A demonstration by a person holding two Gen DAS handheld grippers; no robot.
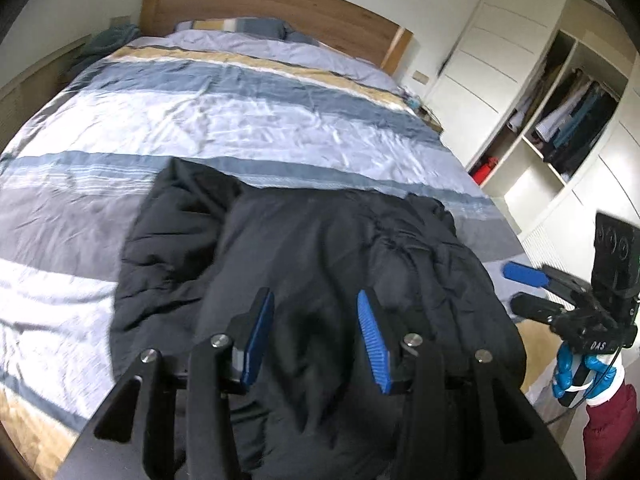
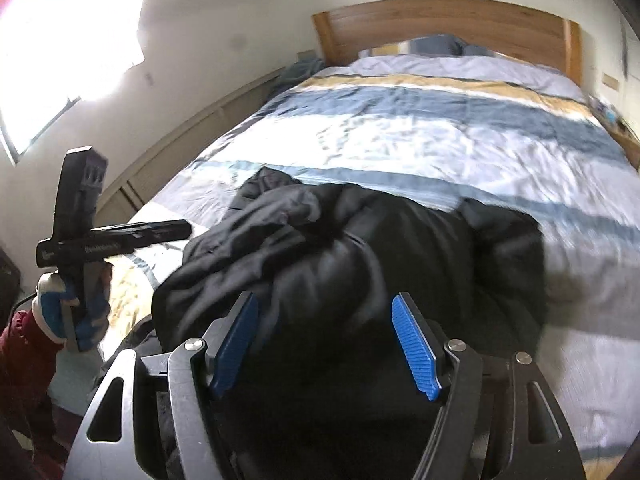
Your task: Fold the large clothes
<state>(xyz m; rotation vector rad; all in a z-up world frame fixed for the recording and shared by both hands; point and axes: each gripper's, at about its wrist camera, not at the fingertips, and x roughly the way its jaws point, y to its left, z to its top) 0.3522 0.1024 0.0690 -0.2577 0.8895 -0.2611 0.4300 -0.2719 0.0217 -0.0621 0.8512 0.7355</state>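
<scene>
A black padded jacket (image 1: 312,280) lies bunched in a rough bundle on the foot end of the bed (image 1: 200,112), well away from the wooden headboard (image 1: 280,4), on the blue, grey and tan striped duvet. The left gripper (image 1: 316,332) hangs above the jacket with its blue pads parted and nothing caught between them. The right gripper (image 2: 324,344) is over the same dark heap, jaws standing wider still, also holding nothing. Each one is carried by a hand in a blue and white glove (image 1: 580,372) with a dark red sleeve (image 1: 608,432) behind it. To the right of the bed, an open wardrobe (image 1: 560,112) shows hanging clothes.
</scene>
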